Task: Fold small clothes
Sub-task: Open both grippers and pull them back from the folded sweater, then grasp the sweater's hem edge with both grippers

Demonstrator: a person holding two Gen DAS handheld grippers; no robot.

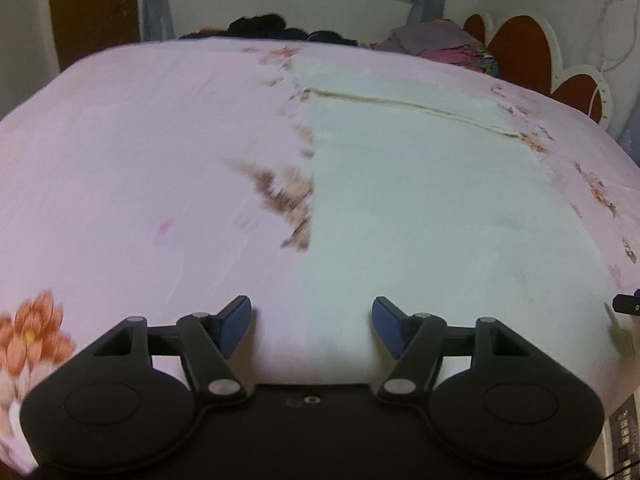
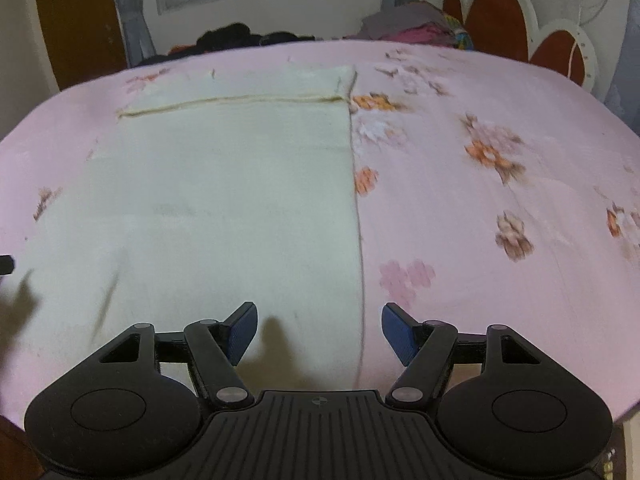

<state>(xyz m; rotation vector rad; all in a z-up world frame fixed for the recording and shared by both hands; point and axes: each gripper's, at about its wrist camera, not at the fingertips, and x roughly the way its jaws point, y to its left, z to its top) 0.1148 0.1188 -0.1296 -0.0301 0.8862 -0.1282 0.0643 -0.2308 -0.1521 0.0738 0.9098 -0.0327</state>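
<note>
While the pale cream folded cloth garment (image 1: pixel 420 200) lies flat on the pink floral bedsheet (image 1: pixel 140 160), left tool (image 1: pixel 311 330) and right tool (image 2: pixel 319 333) hover apart, empty, over its near edge.

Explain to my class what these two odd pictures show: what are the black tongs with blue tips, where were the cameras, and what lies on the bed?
A person holds one pair of tongs in each hand; no robot arm is involved. Each picture comes from a wide-angle camera fixed on one pair, looking along its fingers. The left tongs and the right tongs both stand open and hold nothing. Below them a pale cloth lies flat on a pink flowered sheet, with a seam across its far end. Each pair hovers near one near corner of the cloth. More clothes are piled at the bed's far edge.
</note>
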